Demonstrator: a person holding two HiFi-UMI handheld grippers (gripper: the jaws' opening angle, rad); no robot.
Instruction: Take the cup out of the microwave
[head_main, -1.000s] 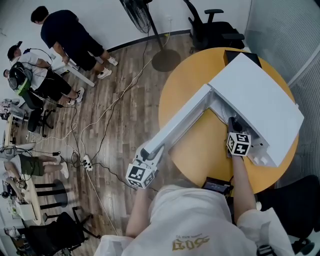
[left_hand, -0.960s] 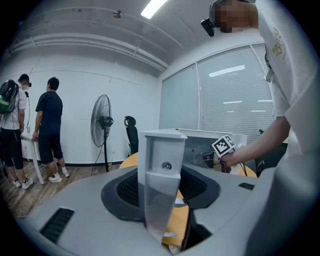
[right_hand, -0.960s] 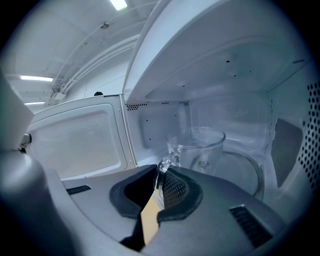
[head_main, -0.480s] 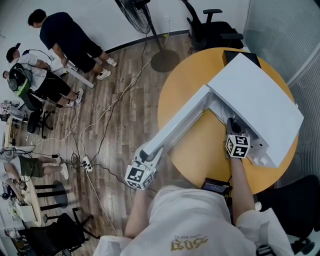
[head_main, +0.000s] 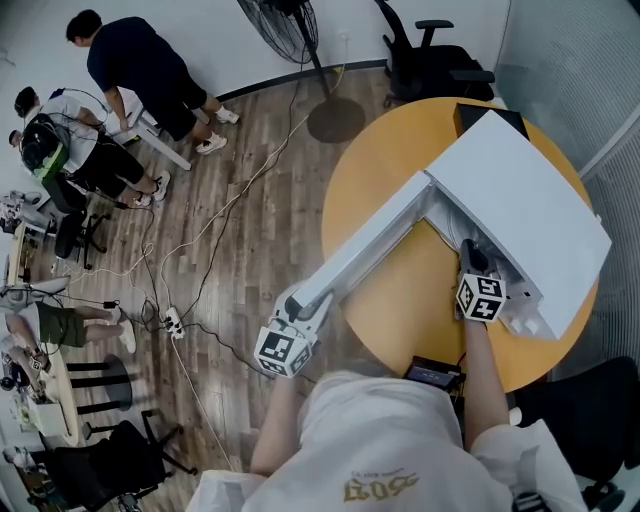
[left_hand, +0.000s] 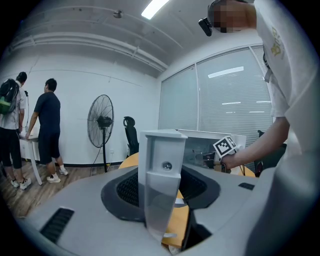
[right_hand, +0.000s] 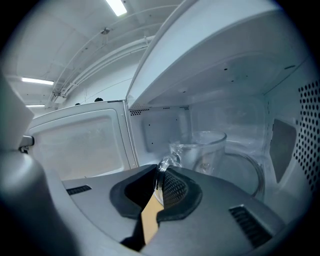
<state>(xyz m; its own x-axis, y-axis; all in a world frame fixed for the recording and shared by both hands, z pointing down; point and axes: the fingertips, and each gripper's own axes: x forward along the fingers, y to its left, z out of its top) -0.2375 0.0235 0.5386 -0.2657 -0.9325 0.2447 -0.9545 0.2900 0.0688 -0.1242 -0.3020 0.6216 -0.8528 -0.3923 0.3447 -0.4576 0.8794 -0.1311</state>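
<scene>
Head view: the white microwave (head_main: 530, 200) sits at the right of a round yellow desk (head_main: 400, 300), and its door (head_main: 370, 245) is swung out toward the lower left. The left claw (head_main: 300, 303) is at the door's far end. The right claw (head_main: 470, 255) reaches into the opening.

Left gripper view: the claw is clamped on the door's edge, centre frame.

Right gripper view: the claw is closed on the handle (right_hand: 167, 161) of the glass cup (right_hand: 205, 147). The cup stands inside the microwave on the turntable (right_hand: 250, 175).
</scene>
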